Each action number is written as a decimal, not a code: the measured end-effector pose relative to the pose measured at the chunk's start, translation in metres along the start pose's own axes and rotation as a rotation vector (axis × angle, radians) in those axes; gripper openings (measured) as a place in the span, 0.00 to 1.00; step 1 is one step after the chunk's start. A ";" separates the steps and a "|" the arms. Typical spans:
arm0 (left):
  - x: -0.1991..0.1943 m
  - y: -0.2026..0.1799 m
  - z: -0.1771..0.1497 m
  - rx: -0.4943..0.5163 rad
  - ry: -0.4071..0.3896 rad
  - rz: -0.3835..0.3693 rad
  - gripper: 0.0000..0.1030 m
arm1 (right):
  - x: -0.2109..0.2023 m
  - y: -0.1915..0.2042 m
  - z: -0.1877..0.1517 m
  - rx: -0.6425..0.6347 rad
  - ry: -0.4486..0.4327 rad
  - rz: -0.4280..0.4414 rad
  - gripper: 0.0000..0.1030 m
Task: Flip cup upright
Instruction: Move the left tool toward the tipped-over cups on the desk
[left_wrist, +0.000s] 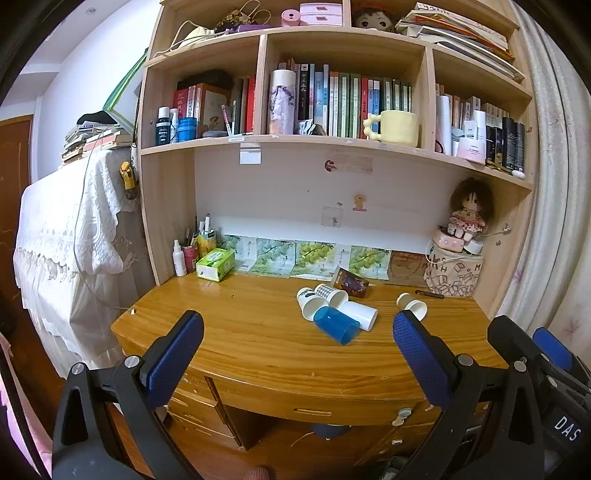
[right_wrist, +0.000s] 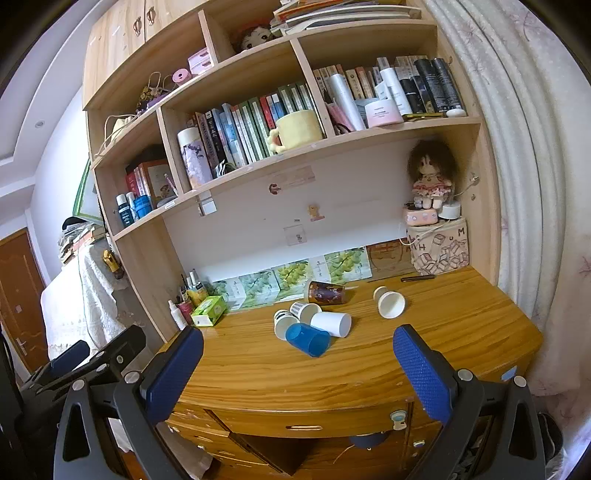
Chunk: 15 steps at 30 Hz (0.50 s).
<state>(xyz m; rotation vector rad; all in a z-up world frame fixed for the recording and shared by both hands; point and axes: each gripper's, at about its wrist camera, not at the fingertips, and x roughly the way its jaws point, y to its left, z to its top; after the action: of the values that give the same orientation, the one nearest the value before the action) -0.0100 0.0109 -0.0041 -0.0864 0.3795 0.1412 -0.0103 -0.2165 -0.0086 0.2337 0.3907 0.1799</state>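
Observation:
Several cups lie on their sides on the wooden desk (left_wrist: 240, 332). A blue plastic cup (left_wrist: 336, 325) lies nearest, against a white cup (left_wrist: 360, 314) and two white paper cups (left_wrist: 308, 301). A dark patterned cup (left_wrist: 351, 283) lies behind them. A small white paper cup (left_wrist: 412, 305) lies apart to the right. The same cluster shows in the right wrist view: blue cup (right_wrist: 307, 339), white cup (right_wrist: 331, 324), dark cup (right_wrist: 327, 292), lone paper cup (right_wrist: 389, 302). My left gripper (left_wrist: 297, 332) is open and empty, held before the desk's front edge. My right gripper (right_wrist: 297, 345) is open and empty, beside it.
A green tissue box (left_wrist: 215, 264), a spray bottle (left_wrist: 179, 258) and a pen holder stand at the desk's back left. A printed bag with a doll (left_wrist: 452, 275) stands at the back right. A pen (left_wrist: 430, 294) lies near it. Bookshelves rise above. Drawers (left_wrist: 306, 400) sit under the desk.

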 end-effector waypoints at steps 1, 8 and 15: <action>0.002 0.001 0.000 -0.001 0.004 0.001 0.99 | 0.001 0.001 0.000 -0.002 0.000 0.001 1.00; 0.030 0.004 0.004 -0.001 0.053 -0.022 0.99 | 0.019 0.005 0.004 -0.003 0.024 -0.012 1.00; 0.075 0.012 0.015 0.017 0.104 -0.058 0.99 | 0.051 0.008 0.007 0.017 0.058 -0.047 1.00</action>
<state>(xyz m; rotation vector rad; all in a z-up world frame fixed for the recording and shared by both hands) 0.0626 0.0340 -0.0194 -0.0885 0.4819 0.0761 0.0379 -0.1991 -0.0189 0.2358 0.4556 0.1371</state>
